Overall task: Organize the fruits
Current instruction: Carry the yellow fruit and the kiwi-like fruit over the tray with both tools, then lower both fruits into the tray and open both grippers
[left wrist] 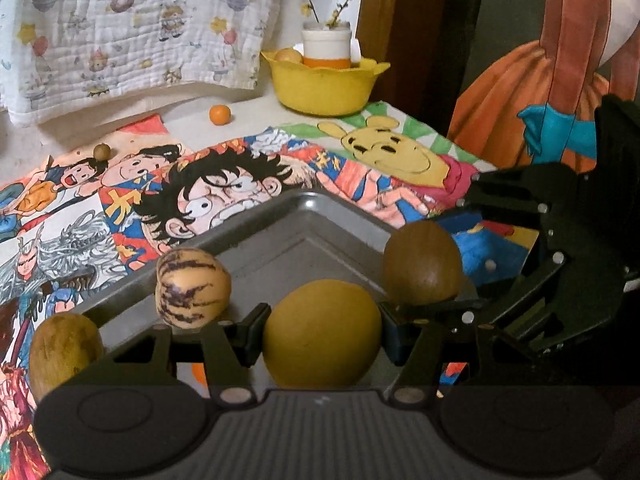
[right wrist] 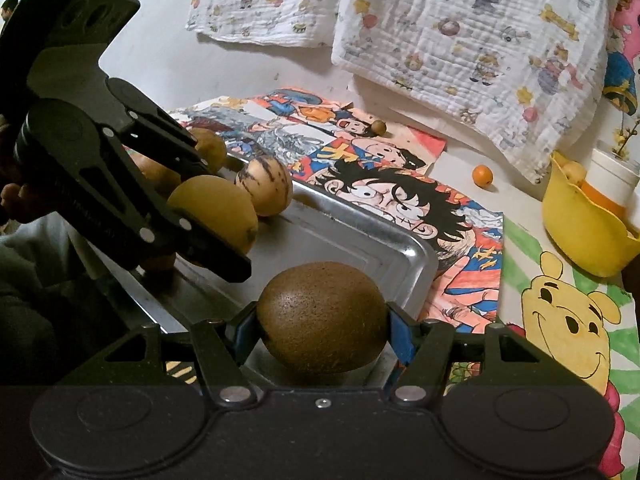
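Observation:
My left gripper is shut on a round yellow fruit over the metal tray; it also shows in the right wrist view. My right gripper is shut on a brown kiwi at the tray's near corner; the kiwi also shows in the left wrist view. A striped cream fruit and a yellow-green fruit sit along the tray's left side. A small orange and a small brown fruit lie on the cartoon cloth beyond.
A yellow bowl at the back holds a white and orange cup and a pale fruit. Printed cloths hang on the wall. An orange garment hangs at the right. The cartoon cloth covers the table.

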Tool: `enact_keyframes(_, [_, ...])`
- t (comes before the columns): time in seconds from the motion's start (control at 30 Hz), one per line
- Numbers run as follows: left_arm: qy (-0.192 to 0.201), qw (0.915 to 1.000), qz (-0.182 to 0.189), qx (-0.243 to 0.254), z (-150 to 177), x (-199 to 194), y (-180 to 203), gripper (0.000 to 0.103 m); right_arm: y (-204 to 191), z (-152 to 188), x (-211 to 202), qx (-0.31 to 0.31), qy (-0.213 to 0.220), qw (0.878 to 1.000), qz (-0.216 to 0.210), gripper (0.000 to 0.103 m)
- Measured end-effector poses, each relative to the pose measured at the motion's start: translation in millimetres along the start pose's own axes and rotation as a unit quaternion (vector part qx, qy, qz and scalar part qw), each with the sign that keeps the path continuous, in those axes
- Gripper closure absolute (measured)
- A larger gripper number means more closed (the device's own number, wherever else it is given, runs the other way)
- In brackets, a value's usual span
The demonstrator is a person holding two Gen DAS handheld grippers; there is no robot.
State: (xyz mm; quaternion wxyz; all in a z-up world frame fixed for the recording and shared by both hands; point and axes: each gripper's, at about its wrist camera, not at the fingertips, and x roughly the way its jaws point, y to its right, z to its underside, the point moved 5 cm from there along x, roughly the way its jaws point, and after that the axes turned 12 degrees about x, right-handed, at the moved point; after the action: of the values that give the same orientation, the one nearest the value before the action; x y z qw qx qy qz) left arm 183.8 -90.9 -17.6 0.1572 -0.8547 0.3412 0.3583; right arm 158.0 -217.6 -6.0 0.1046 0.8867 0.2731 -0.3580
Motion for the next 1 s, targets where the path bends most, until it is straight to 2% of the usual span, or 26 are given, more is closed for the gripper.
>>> enact_keyframes(0.53, [-0.042, 0.999, -0.014, 0.003, 9.2, 13.3, -0.5, 0.041, -1.6, 8.3, 6.8, -0.015, -0.014, 1.0, 0.003, 0.036])
enact_keyframes(0.8, [-0.045, 0.9987, -0.017, 0.014, 9.3, 12.3, 2.1, 0.041, -2.2, 10.9, 7.3, -0.01, -0.012, 1.0, 0.002, 0.034])
enact_keyframes(1.0, [-0.036, 0.9992, -0.009, 0.016, 8.9, 4.4, 8.5, 0.033, 2.3, 11.6, 4.5, 0.007, -0.009, 1.0, -0.001, 0.031])
